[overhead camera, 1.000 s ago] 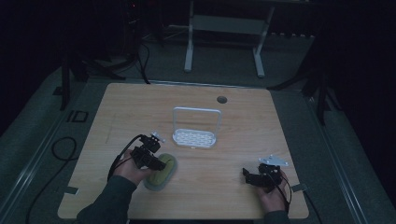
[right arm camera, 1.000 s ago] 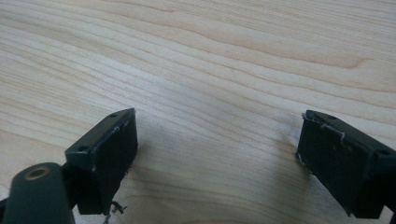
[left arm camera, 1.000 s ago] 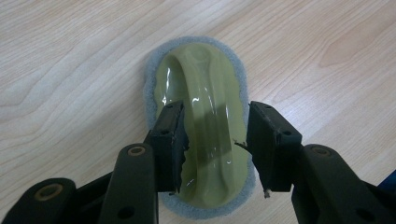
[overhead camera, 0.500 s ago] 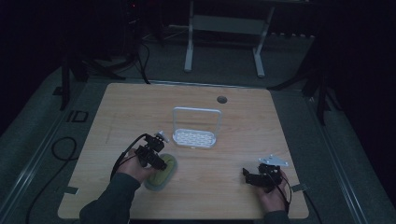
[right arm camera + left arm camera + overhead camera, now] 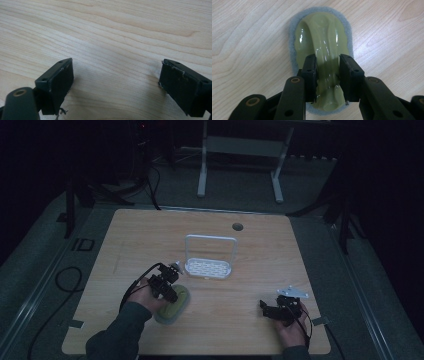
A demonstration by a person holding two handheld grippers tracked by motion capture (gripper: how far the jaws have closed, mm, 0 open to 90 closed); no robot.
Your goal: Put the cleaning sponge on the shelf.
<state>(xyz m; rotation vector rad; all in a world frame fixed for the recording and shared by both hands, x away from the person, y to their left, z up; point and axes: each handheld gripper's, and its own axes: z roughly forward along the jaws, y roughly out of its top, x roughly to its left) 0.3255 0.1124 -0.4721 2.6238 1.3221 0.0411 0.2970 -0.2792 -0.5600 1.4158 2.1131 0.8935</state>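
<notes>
Now left hand-held gripper (image 5: 327,72) just closing, clamped on scrubber handle (image 5: 324,52), right hand-held gripper (image 5: 116,82) released above table (image 5: 120,30).

Wooden table (image 5: 150,235): scrubber (image 5: 172,307), white rack (image 5: 207,267).

Left tool (image 5: 327,75) just closing, right tool (image 5: 116,85) agape.
</notes>
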